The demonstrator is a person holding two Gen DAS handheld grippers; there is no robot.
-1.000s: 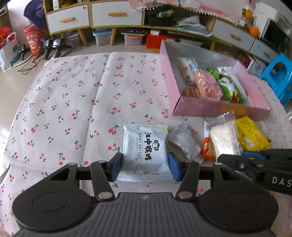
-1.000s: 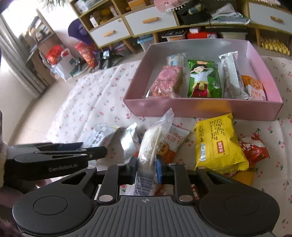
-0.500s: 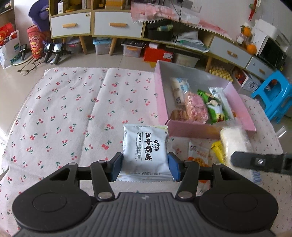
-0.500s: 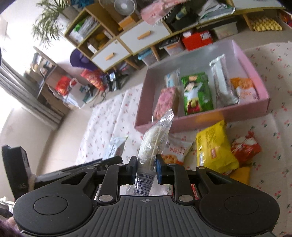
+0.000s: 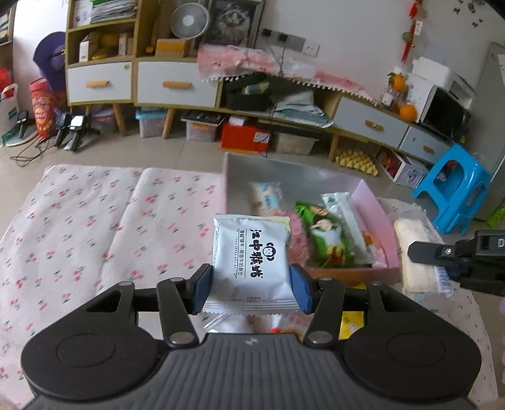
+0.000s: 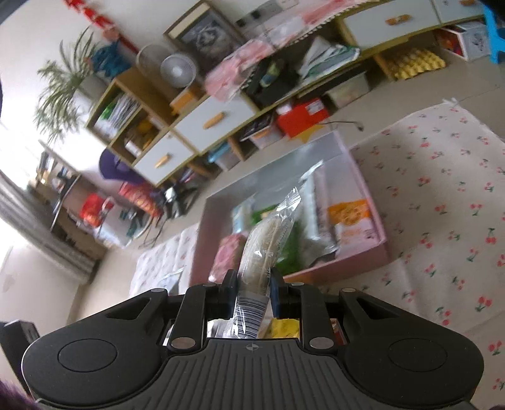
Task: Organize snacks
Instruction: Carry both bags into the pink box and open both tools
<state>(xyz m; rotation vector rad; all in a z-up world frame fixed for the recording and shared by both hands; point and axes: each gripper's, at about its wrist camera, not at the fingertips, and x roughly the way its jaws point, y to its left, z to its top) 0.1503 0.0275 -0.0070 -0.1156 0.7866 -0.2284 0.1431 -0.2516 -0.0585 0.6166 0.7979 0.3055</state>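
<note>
The left gripper (image 5: pixel 251 284) is clenched on a white biscuit packet (image 5: pixel 251 261) with black lettering, its blue pads pressed against the packet's two side edges, the packet held clear above the surface (image 5: pixel 79 227). The right gripper (image 6: pixel 252 291) is clamped tight on a long clear-wrapped cracker pack (image 6: pixel 266 243), which stands up between its pads and leans toward the box. In the left view that same pack (image 5: pixel 416 255) shows off to the right of the left gripper.

Just ahead of both grippers sits a pink box (image 5: pixel 377 220) with a grey inside, holding a green snack bag (image 5: pixel 325 236), a silvery wrapped bar (image 5: pixel 344 217), a pale blue-white packet (image 5: pixel 266 197) and an orange-printed packet (image 6: pixel 350 220). Below the left gripper a yellow packet (image 5: pixel 350 320) peeks out.

The surface is covered with a white cloth with a cherry print, spreading wide to the left of the left gripper. Beyond it lie a tiled floor (image 5: pixel 126 151), a low wooden cabinet (image 5: pixel 135 79) with white drawers, a small fan (image 5: pixel 189 20), a red box (image 5: pixel 244 137) and, far right, a blue plastic stool (image 5: pixel 454 189).
</note>
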